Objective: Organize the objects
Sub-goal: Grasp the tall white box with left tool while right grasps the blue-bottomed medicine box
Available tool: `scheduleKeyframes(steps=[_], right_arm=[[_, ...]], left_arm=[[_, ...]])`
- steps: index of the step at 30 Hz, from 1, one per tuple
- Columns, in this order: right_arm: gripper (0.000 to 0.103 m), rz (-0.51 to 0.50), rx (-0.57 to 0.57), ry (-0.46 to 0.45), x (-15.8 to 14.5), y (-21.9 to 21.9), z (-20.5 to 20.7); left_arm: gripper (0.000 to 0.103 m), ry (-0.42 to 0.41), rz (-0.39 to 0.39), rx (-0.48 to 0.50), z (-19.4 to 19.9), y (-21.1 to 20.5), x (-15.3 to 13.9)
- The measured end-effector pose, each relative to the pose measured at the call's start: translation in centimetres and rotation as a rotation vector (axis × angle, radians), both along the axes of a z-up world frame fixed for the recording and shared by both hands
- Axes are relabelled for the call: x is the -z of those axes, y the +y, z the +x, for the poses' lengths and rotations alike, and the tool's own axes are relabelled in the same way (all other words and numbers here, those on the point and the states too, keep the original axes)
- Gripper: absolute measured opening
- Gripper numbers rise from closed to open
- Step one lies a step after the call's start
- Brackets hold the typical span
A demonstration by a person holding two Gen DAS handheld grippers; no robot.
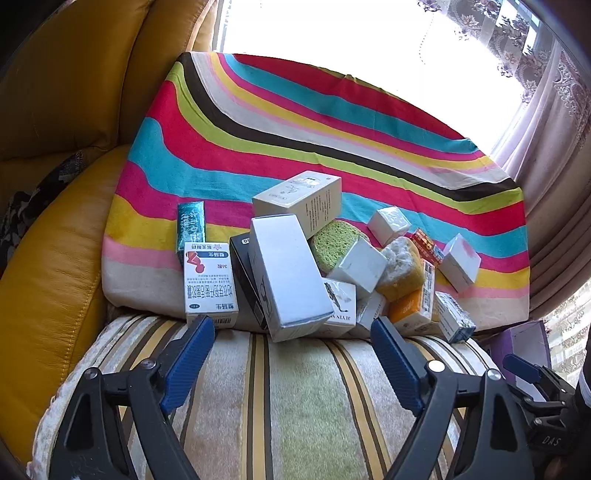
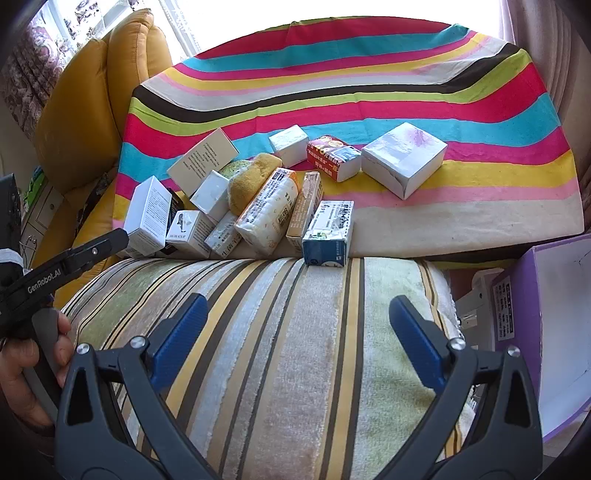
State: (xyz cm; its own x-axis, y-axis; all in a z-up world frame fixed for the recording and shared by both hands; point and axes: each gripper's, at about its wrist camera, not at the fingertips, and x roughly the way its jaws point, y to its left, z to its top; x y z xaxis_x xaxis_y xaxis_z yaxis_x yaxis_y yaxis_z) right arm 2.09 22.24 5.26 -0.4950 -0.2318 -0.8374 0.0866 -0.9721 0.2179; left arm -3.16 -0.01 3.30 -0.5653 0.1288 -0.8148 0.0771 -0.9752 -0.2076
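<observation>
The purple box [image 2: 532, 314] is cut off by the right edge in the right wrist view. The black box [image 1: 245, 280] is mostly hidden behind the silver box [image 1: 288, 273], centre frame. Small print on the cartons is unreadable.

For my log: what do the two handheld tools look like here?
Both match: the left tool and right tool have black skeletal arms with silver rivets and ribbed blue finger pads. The left body reads "GenRobot.AI" in white; a bare hand grips its grey trigger.

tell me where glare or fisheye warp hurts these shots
Left wrist: window blown out white, striped cloth bowed by fisheye, boxes sharp. Right wrist: window also overexposed, cloth stripes curved, corners dark, purple box stretched at the edge.
</observation>
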Motion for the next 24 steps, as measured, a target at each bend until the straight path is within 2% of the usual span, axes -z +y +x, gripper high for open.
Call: scheduleKeyframes(steps=[4, 11, 16, 18, 20, 24], right_arm=[[0.094, 0.046, -0.004, -0.009, 0.1, -0.3, -1.6], [0.072, 0.118, -0.003, -0.074, 1.9, -0.7, -4.7], [0.064, 0.129, -0.005, -0.095, 2.7, -0.6, -5.9], [0.056, 0.123, -0.003, -0.111, 3.1, -0.4, -6.2], [0.041, 0.113, -0.002, -0.131, 3.7, -0.4, -6.5], [0.040, 0.088, -0.006, -0.111, 3.6, -0.2, -6.2]], left_arm=[[0.079, -0.021, -0.029, -0.039, -1.5, 0.1, 0.4], [0.066, -0.051, -0.052, -0.062, -2.8, 0.1, 1.3], [0.054, -0.060, -0.063, -0.066, -3.0, 0.2, 1.6], [0.047, -0.065, -0.063, -0.065, -3.1, 0.3, 1.7], [0.039, -0.071, -0.059, -0.065, -3.1, 0.2, 1.9], [0.037, -0.057, -0.059, -0.070, -2.8, 0.1, 1.8]])
